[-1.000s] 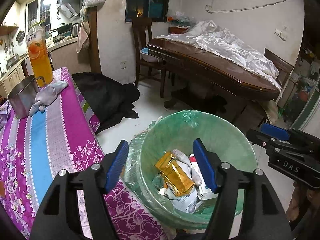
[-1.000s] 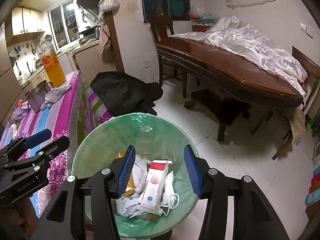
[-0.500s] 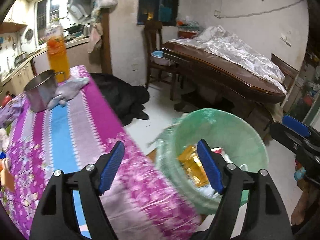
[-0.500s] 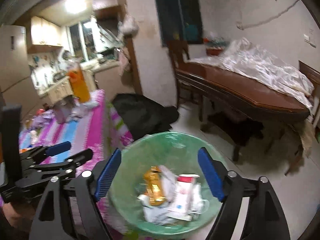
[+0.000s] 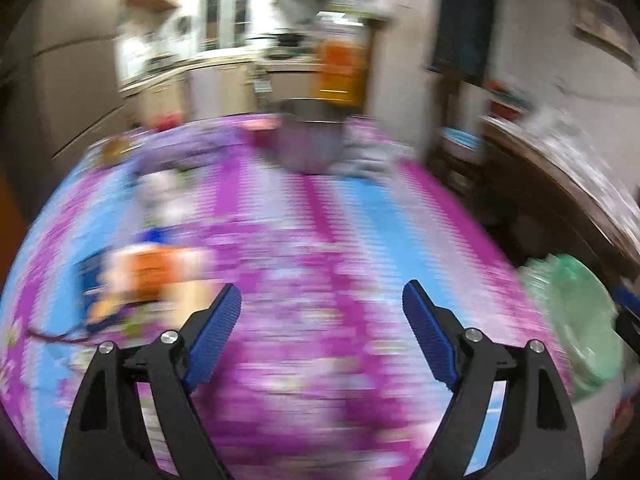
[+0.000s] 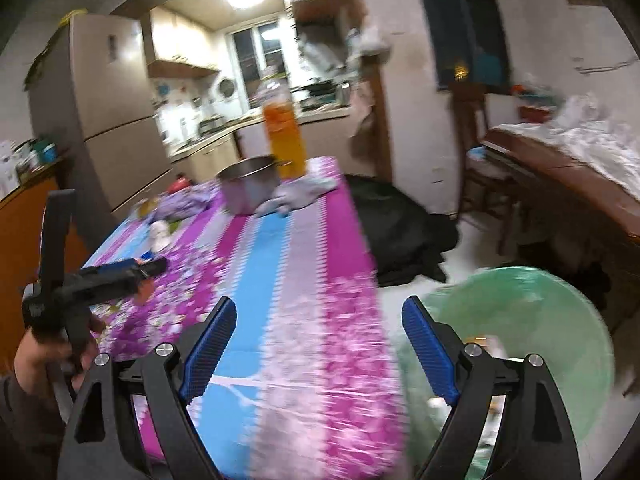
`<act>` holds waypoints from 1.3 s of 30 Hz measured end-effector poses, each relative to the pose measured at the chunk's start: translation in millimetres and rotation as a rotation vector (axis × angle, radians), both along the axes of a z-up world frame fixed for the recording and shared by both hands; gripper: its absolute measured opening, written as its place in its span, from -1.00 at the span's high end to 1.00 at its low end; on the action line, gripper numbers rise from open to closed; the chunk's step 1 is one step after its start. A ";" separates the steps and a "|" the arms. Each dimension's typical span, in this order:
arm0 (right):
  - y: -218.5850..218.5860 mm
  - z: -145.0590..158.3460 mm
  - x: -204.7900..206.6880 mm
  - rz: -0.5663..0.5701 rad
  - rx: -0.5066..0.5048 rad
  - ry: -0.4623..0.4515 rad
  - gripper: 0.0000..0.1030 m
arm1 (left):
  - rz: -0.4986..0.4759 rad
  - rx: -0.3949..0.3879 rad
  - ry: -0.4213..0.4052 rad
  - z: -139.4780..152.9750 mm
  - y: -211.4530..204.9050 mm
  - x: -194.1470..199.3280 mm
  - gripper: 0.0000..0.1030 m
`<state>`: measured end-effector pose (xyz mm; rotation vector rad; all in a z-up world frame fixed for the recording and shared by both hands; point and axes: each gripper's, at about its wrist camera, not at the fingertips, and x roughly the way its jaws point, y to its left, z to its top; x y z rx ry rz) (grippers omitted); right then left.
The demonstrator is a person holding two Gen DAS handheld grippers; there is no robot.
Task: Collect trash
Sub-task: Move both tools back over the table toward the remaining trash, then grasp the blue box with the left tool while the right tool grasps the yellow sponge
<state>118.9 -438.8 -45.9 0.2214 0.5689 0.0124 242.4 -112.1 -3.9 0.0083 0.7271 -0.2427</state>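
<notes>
While both my grippers hang over the striped purple and blue tablecloth (image 6: 304, 280), the green-lined trash bin (image 6: 560, 320) stands on the floor just beside the table's right edge, some wrappers visible inside. At the table's far end a steel pot (image 6: 250, 190) stands before a bottle of orange drink (image 6: 285, 140). An orange packet (image 5: 152, 276), blurred, lies left of my left gripper (image 5: 322, 316). Its jaws have just been opening, spread wide, nothing between them. My right gripper (image 6: 316, 330) likewise stands spread and empty.
</notes>
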 end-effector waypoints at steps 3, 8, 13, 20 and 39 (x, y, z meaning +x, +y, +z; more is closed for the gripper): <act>31.9 -5.4 22.7 0.075 0.004 0.021 -0.65 | 0.175 -0.011 0.020 -4.9 78.4 17.5 -0.58; 68.3 -13.9 50.5 0.151 0.008 0.041 -0.65 | 0.429 -0.024 0.078 -10.3 179.9 52.9 -0.67; 92.0 -22.8 71.5 0.202 0.009 0.060 -0.71 | 0.395 0.007 0.187 -28.1 188.1 88.7 -0.68; 116.8 -33.7 95.2 0.254 0.011 0.094 -0.73 | 0.350 0.036 0.230 -51.9 167.5 95.2 -0.73; 183.6 -37.6 131.9 0.383 0.000 0.125 -0.73 | 0.262 0.097 0.177 -50.8 203.4 76.2 -0.42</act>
